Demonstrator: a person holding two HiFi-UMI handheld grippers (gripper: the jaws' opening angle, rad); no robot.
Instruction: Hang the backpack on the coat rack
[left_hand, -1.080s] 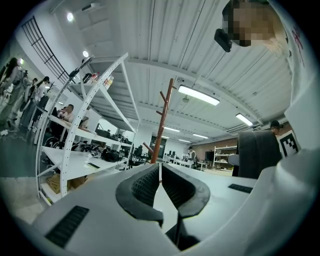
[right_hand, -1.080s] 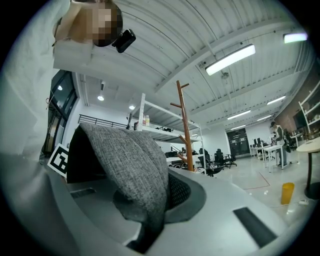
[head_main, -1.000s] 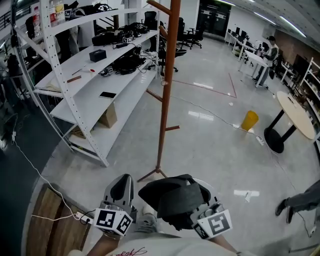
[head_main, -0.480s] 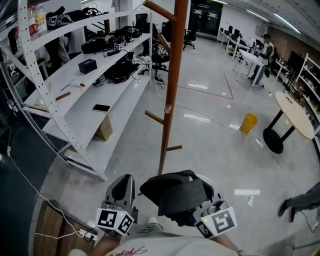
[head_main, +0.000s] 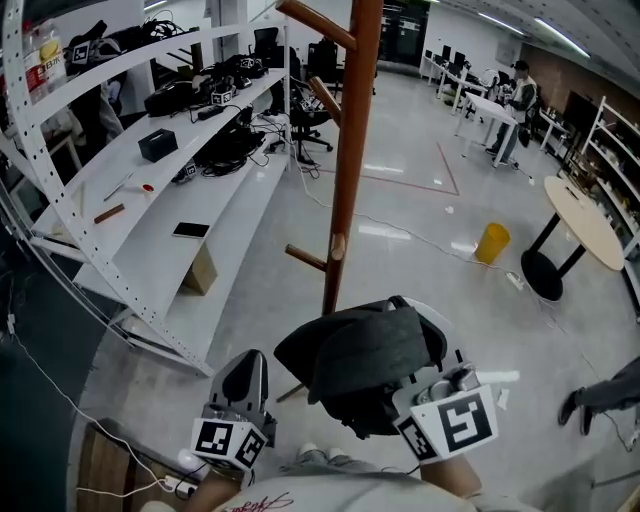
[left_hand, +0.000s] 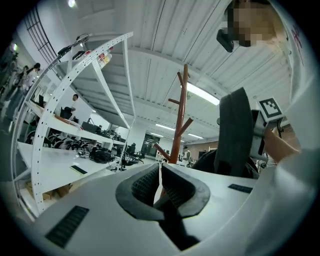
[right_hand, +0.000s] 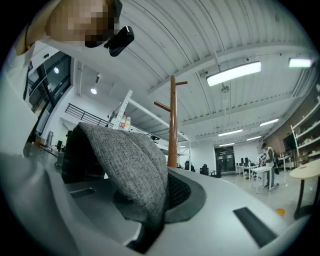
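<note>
The brown wooden coat rack (head_main: 350, 150) stands just ahead, with angled pegs low and high on its pole; it also shows in the left gripper view (left_hand: 180, 120) and the right gripper view (right_hand: 172, 125). The dark grey backpack (head_main: 365, 365) hangs in the air in front of its base. My right gripper (head_main: 415, 385) is shut on the backpack's grey fabric strap (right_hand: 130, 165), which drapes over the jaws (right_hand: 162, 192). My left gripper (head_main: 245, 365) is beside the backpack, to its left, jaws shut (left_hand: 160, 172) with nothing between them. The backpack (left_hand: 235, 135) fills that view's right side.
White metal shelving (head_main: 150, 180) with cables and devices runs along the left. A yellow bin (head_main: 492, 242) and a round table (head_main: 590, 225) stand on the glossy floor to the right. Someone's foot (head_main: 600, 400) shows at the right edge. A wooden surface (head_main: 100, 470) is at lower left.
The right gripper has lifted the backpack higher and carried it nearer the coat rack. The rack's pole looms larger and closer. The left gripper has come forward alongside.
</note>
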